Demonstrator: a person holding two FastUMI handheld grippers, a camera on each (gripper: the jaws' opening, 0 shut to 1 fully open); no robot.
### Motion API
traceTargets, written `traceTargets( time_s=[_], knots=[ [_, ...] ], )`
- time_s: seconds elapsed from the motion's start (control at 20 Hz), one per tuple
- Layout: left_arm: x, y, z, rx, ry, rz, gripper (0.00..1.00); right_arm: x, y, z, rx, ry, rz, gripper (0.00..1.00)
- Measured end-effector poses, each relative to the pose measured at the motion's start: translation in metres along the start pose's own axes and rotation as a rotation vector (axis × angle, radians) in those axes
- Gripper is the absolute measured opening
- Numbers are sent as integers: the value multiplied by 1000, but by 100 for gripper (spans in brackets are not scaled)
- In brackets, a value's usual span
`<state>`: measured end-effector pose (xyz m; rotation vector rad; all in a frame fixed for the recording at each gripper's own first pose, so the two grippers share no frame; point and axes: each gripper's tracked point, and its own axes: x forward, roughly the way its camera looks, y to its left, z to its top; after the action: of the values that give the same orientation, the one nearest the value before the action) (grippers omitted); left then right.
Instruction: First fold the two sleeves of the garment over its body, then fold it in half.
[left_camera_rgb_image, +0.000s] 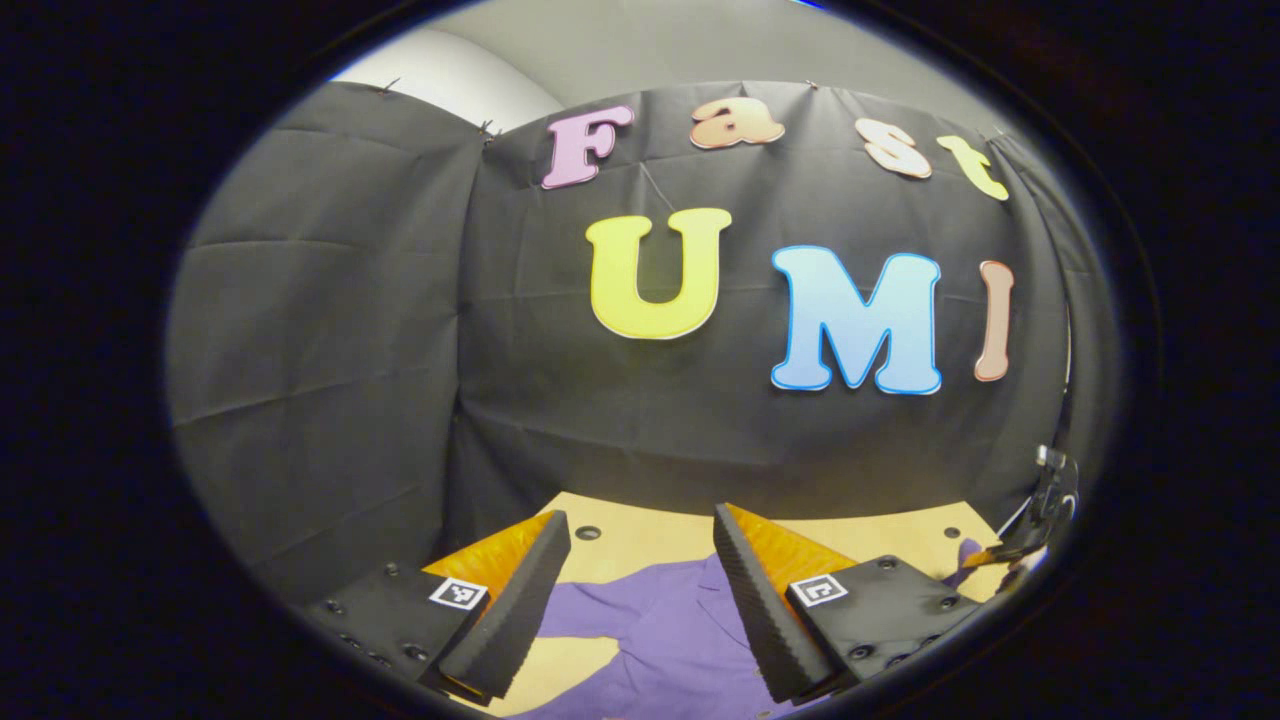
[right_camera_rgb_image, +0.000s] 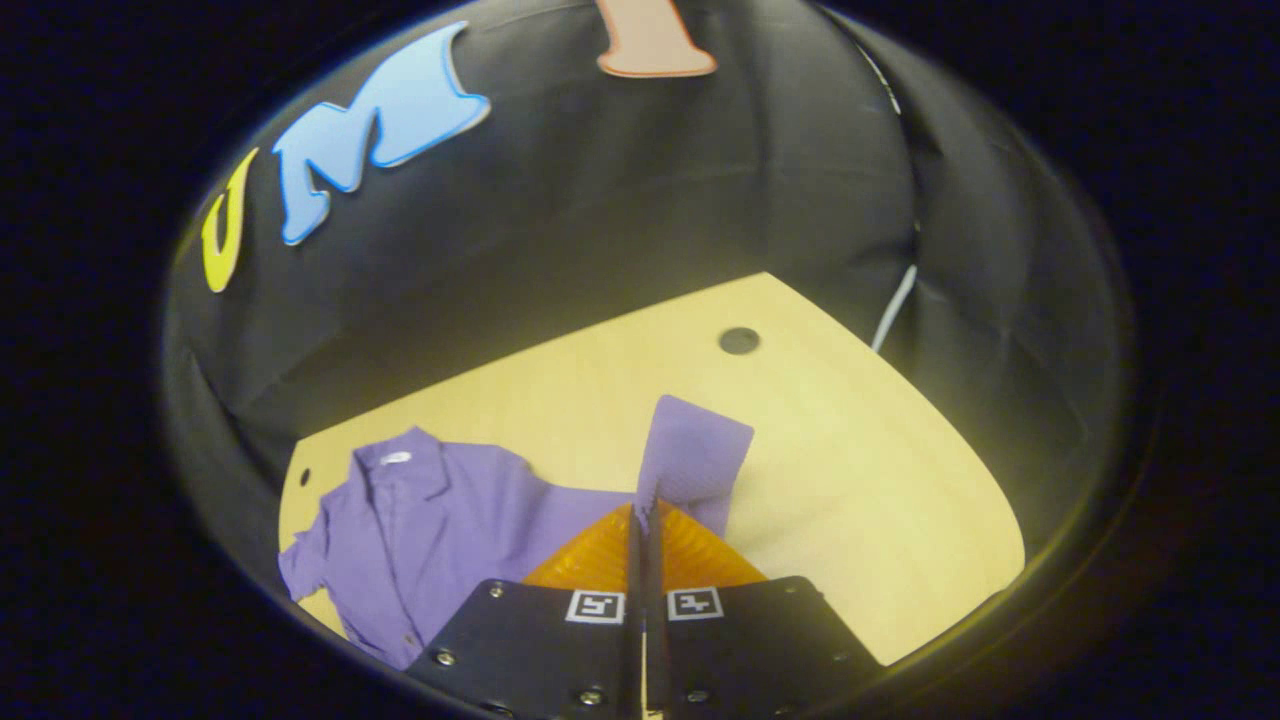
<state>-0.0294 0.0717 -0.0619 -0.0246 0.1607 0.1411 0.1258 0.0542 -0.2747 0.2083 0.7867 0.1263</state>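
Note:
A purple collared shirt (right_camera_rgb_image: 430, 510) lies spread on the light wooden table (right_camera_rgb_image: 850, 450), collar toward the wall. My right gripper (right_camera_rgb_image: 645, 512) is shut on one sleeve (right_camera_rgb_image: 690, 450), whose cuff end is lifted and stands up past the fingertips. In the left gripper view, my left gripper (left_camera_rgb_image: 640, 520) hovers open above the shirt (left_camera_rgb_image: 660, 630), with nothing between its fingers. At the far right edge of that view the right gripper (left_camera_rgb_image: 1000, 553) holds a bit of purple cloth (left_camera_rgb_image: 965, 555).
The table ends at the black cloth wall on the far side and both flanks. Round holes (right_camera_rgb_image: 739, 340) dot the tabletop. A pale cable (right_camera_rgb_image: 893, 305) hangs down the wall at the right.

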Motion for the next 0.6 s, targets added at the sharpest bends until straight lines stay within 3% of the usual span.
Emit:
traceTargets(
  time_s=[0.25, 0.6],
  knots=[
    [-16, 44, -6, 7, 5, 47, 93, -12, 141, 11, -91, -33, 203, 1],
    [-51, 137, -19, -2, 29, 190, 93, -16, 297, -37, -188, 27, 389, 1]
  ],
)
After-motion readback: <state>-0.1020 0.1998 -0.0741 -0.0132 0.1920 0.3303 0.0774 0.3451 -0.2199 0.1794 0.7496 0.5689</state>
